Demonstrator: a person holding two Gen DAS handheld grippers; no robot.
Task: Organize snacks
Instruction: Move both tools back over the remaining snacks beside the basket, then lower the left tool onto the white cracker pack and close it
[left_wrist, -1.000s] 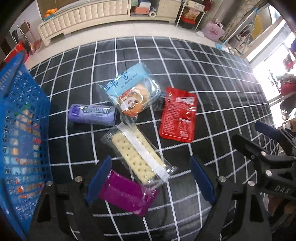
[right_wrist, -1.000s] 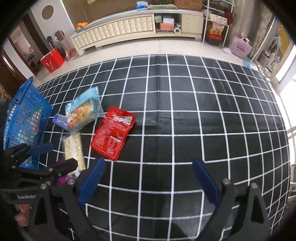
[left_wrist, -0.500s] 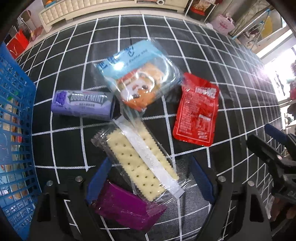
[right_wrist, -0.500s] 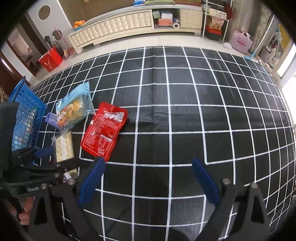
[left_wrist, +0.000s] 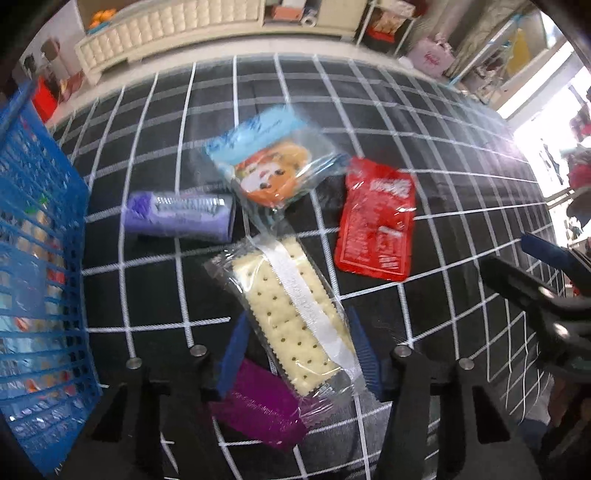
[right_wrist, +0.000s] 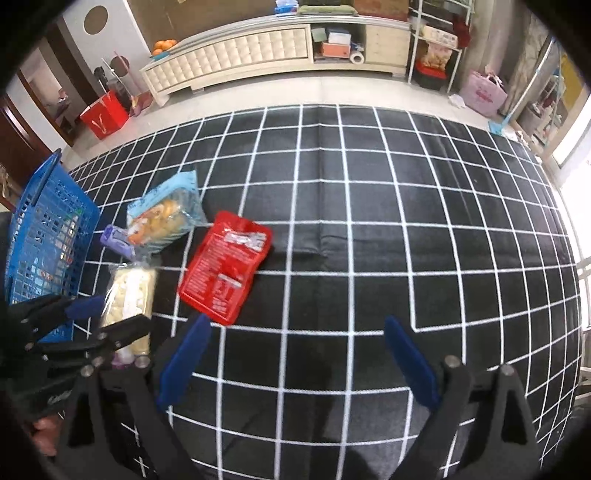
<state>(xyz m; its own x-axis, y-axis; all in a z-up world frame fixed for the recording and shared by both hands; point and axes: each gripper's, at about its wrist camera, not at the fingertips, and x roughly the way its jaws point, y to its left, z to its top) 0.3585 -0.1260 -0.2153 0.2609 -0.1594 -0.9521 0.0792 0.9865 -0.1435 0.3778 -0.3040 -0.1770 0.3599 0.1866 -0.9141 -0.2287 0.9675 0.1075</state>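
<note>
On a black checked cloth (left_wrist: 424, 206) lie a clear cracker packet (left_wrist: 291, 314), a purple packet (left_wrist: 258, 410) under its near end, a purple gum pack (left_wrist: 177, 218), a light-blue pastry bag (left_wrist: 273, 166) and a red pouch (left_wrist: 376, 221). My left gripper (left_wrist: 299, 354) has closed its blue fingers onto the cracker packet's near half. The packet also shows in the right wrist view (right_wrist: 129, 299). My right gripper (right_wrist: 295, 365) is open and empty over bare cloth, right of the red pouch (right_wrist: 225, 266).
A blue mesh basket (left_wrist: 33, 258) holding several small items stands at the left edge; it also shows in the right wrist view (right_wrist: 44, 236). Beyond the cloth is floor with a white cabinet (right_wrist: 236, 55), a red bag (right_wrist: 103, 114) and shelving (right_wrist: 436, 48).
My left gripper has moved down and forward over the cracker packet, and its fingers have closed from wide open onto the packet. The right gripper has shifted slightly and stays open.
</note>
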